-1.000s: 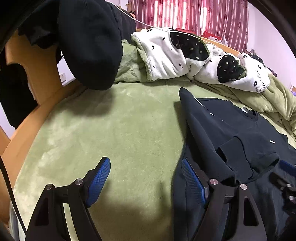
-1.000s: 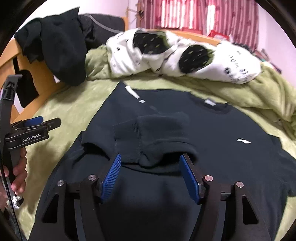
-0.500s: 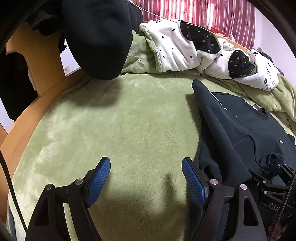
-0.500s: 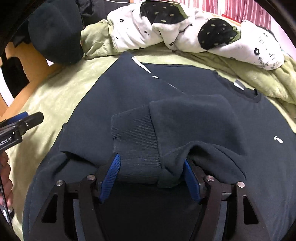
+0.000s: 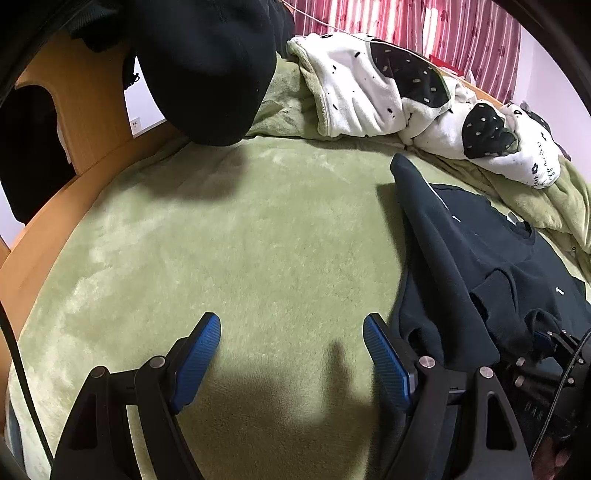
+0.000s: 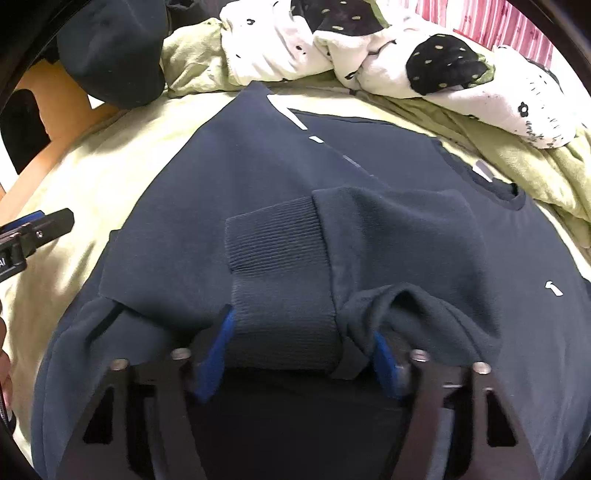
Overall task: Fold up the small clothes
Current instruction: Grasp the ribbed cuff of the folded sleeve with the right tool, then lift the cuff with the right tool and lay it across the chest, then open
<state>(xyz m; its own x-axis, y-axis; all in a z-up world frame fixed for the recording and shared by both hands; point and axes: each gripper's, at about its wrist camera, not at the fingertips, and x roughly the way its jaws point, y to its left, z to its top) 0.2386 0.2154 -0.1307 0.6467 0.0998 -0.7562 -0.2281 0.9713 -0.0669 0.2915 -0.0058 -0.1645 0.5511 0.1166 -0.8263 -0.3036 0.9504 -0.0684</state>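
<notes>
A dark navy sweatshirt [image 6: 280, 177] lies flat on a green blanket [image 5: 229, 251], with one sleeve folded across its chest. The sleeve's ribbed cuff [image 6: 280, 266] sits between the blue pads of my right gripper [image 6: 303, 347], whose jaws stand wide apart around it. My left gripper [image 5: 291, 354] is open and empty over bare blanket, left of the sweatshirt's edge [image 5: 436, 258]. The left gripper's tip shows at the left edge of the right wrist view [image 6: 33, 229].
A white quilt with black dotted patches [image 5: 406, 96] is heaped at the far side of the bed. Dark clothes [image 5: 207, 59] hang over the wooden bed frame [image 5: 92, 110] at far left. Pink striped curtains [image 5: 461, 33] are behind.
My right gripper moved forward until the folded sleeve cuff sits between its open jaws. My left gripper drifted left, away from the sweatshirt, staying open.
</notes>
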